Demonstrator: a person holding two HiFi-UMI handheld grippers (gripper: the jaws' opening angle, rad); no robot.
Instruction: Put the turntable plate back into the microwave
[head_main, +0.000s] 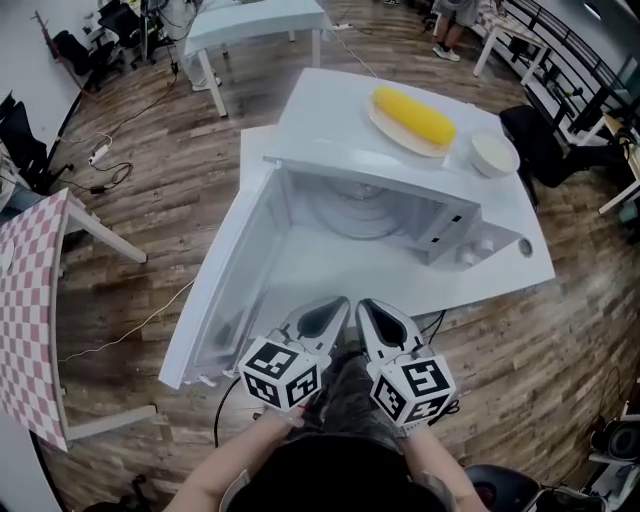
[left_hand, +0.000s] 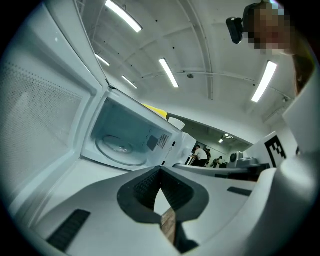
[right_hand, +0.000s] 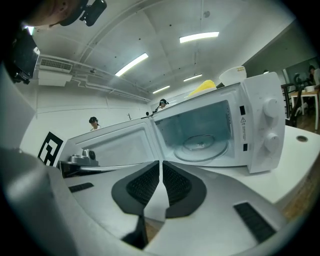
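Plate (head_main: 362, 210) lay inside microwave (head_main: 325, 125), door (head_main: 226, 272) open to left. Left gripper (head_main: 333, 308) and right gripper (head_main: 373, 310) side by side near front, jaws pinched narrow, empty.

One microwave (head_main: 330, 125), one turntable plate (head_main: 362, 212), one bowl (head_main: 494, 155), two grippers (head_main: 326, 318) (head_main: 386, 322)

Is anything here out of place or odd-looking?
Nothing looks spilled or broken. The one odd sight is a dish holding something yellow and a bowl, both sitting on top of the microwave, whose door stands wide open. The glass plate lies flat inside.
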